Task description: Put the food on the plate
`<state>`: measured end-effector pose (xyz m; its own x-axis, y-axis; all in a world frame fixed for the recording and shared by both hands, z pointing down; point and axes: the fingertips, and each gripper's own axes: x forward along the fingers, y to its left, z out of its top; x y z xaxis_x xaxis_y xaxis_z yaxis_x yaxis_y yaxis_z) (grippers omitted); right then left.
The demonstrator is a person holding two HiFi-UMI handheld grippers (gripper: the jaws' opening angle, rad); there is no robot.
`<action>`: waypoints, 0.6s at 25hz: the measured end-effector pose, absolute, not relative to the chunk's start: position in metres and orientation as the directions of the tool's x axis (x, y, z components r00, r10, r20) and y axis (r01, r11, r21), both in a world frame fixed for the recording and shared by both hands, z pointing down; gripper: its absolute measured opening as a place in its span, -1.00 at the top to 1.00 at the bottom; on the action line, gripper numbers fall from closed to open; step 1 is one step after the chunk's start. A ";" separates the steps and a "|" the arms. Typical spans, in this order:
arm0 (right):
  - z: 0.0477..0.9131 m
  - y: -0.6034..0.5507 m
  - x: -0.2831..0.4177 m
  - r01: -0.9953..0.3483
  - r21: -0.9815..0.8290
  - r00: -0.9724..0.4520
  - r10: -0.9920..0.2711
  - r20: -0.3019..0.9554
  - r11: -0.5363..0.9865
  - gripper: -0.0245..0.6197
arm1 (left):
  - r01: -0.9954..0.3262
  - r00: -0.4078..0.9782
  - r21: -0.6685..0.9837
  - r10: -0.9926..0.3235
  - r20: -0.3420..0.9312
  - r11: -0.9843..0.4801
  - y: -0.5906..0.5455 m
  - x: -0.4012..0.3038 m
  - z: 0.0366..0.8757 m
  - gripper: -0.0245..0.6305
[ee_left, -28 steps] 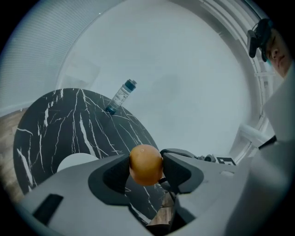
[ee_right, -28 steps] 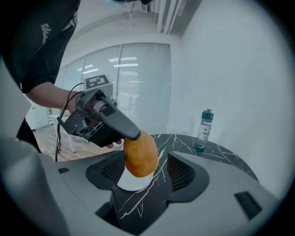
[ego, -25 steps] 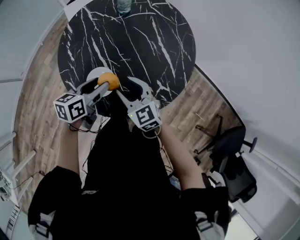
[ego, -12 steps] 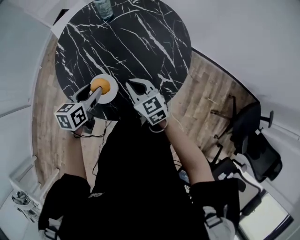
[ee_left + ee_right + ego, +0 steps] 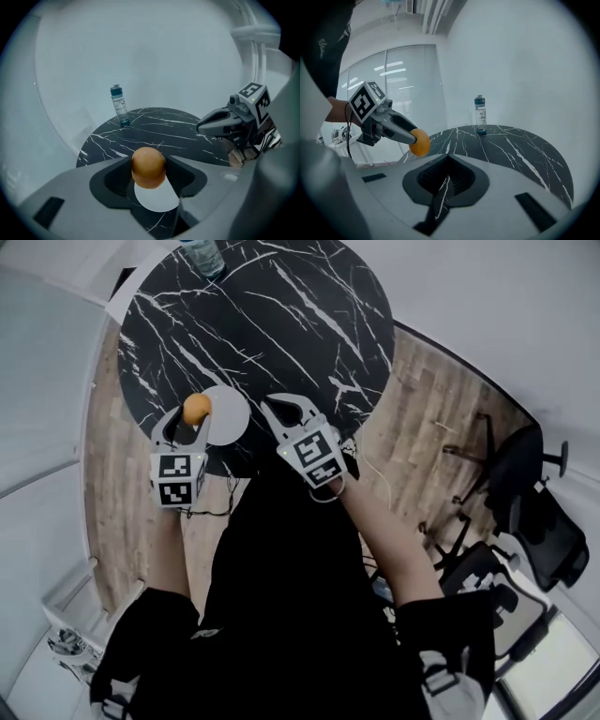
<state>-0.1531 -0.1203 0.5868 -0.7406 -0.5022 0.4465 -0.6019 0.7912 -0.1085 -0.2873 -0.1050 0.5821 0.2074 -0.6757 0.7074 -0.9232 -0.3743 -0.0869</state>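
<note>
One round orange food clamped in my left tool, plate just under its tips, right tool pinched together empty, so I'd lower until touching before easing open, or it rolls.

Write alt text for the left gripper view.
The jaws clamp an orange ball of food; a white plate shows beneath it on a black marble table. A bottle stands at the table's far edge, and the shut right gripper is at the right.

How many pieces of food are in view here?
1: an orange fruit, clamped in the left tool by the white plate's edge. No other food shows on the table.
</note>
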 end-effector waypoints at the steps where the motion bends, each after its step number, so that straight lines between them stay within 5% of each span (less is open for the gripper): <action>1: 0.587 -0.120 -0.153 -0.605 -0.109 -0.739 -0.505 0.446 0.789 0.93 | -0.917 0.196 -0.111 -0.677 0.710 -0.383 -0.105 -0.287 0.584 0.25; 15: 0.602 -0.108 -0.145 -0.629 -0.131 -0.720 -0.510 0.471 0.766 0.93 | -0.635 0.069 -0.504 -0.693 0.718 -0.585 -0.111 -0.287 0.641 0.25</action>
<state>-0.1455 -0.1079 0.6024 -0.7197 -0.5100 0.4710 -0.6289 0.7663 -0.1312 -0.2868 -0.1108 0.6413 0.0690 -0.6930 0.7176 -0.6349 -0.5853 -0.5042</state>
